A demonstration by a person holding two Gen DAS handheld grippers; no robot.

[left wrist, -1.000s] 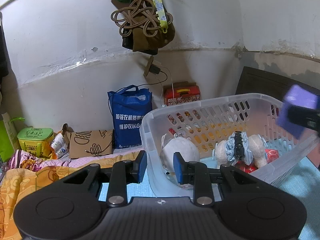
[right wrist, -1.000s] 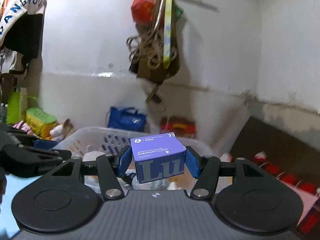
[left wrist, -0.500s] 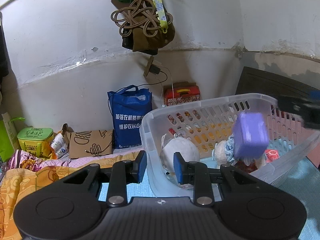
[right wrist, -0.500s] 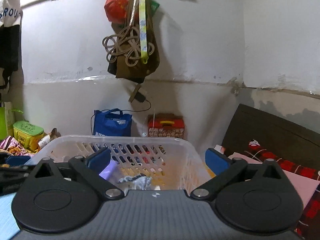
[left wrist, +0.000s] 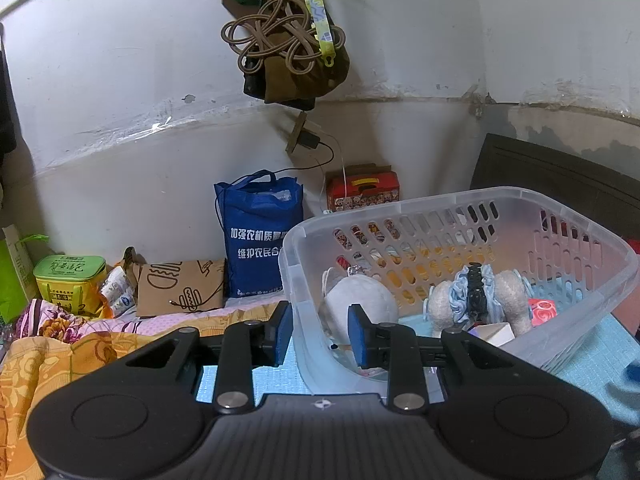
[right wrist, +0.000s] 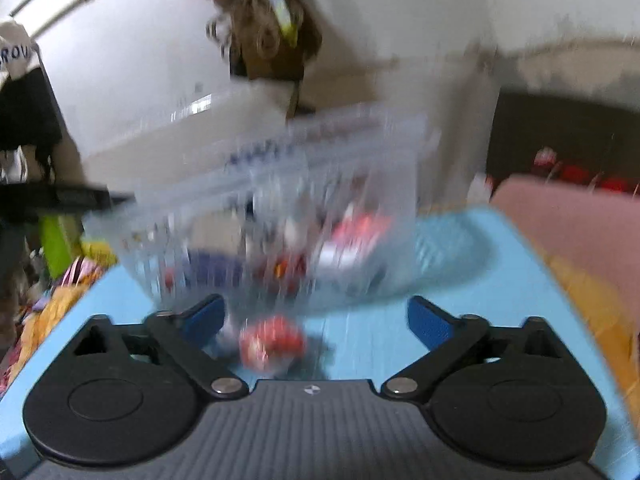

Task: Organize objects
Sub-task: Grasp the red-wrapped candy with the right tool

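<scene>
The red-and-white piece (right wrist: 272, 344) sat loose on the blue mat (right wrist: 400, 344), just in front of the basket (left wrist: 460, 196), and your right gripper (right wrist: 316, 320) had it framed, jaws spread wide and holding nothing. That view was badly smeared, so I could not tell what the piece was, nor whether a pad was touching it. It lay nearer the left-hand finger than the other, so closing from there would, I judged, shove it sideways or squirt it out towards the basket wall rather than pinch it squarely. Inside the basket the sorted lot was sitting: a grey plush ball (left wrist: 360, 304) against the near corner, a blue frilly band (left wrist: 476, 296) with plush ends towards the middle, a pale box (left wrist: 496, 332) against the near wall and a small red packet (left wrist: 542, 310) beside the band. Your left gripper (left wrist: 320, 334) had its pads either side of that near corner wall, one outside, one inside, closed onto the plastic as far as I could judge. The basket looked tilted, which was the second worry: a slip on that smooth curved corner could drop it and tumble the contents onto the mat. Beyond the basket, by the wall, a blue bag (left wrist: 260, 240) stood well clear of the work.
</scene>
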